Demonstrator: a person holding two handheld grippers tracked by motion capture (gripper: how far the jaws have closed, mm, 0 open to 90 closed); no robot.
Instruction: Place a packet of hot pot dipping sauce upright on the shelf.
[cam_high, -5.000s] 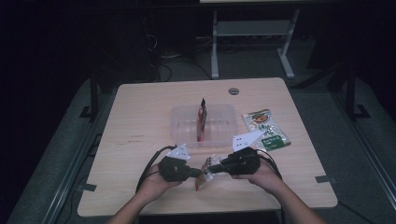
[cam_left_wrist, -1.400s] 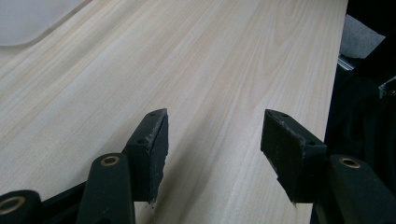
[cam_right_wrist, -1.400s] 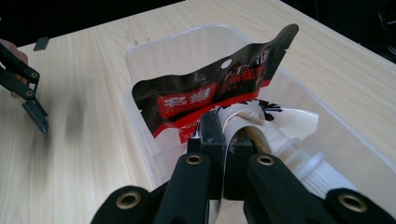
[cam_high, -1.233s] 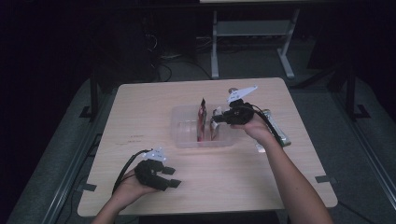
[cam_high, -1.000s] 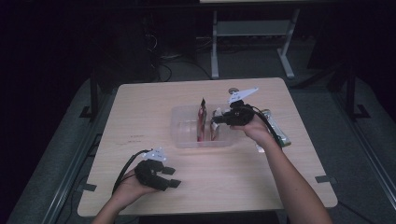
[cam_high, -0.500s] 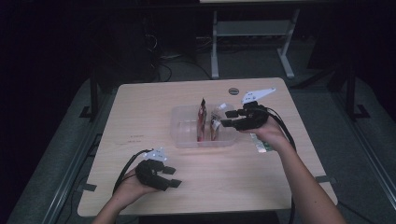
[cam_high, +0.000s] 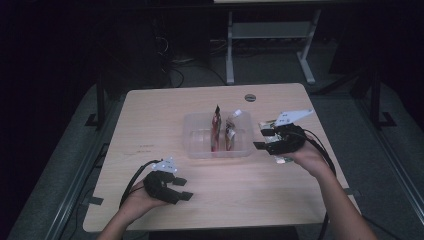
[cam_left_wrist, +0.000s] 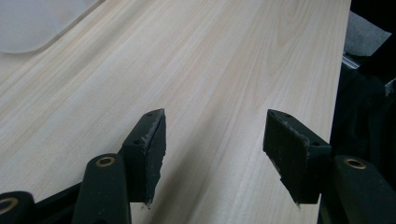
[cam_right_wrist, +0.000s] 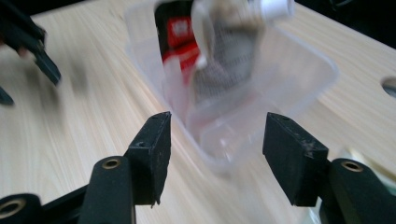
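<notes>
Pale wooden table (cam_high: 250, 175): clear plastic tub (cam_high: 197, 145) at centre holds two upright pouches. Right gripper (cam_high: 264, 139) just beside it, jaws just opened, empty. Left gripper (cam_high: 183, 188) released, near front edge

A clear tub (cam_high: 200, 145) sits on the wooden table (cam_high: 150, 115).

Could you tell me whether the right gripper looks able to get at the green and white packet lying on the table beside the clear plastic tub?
Probably yes: the right gripper hovers open just above the green and white packet, empty-jawed, with nothing between them; the clear plastic tub sits off to one side.
</notes>
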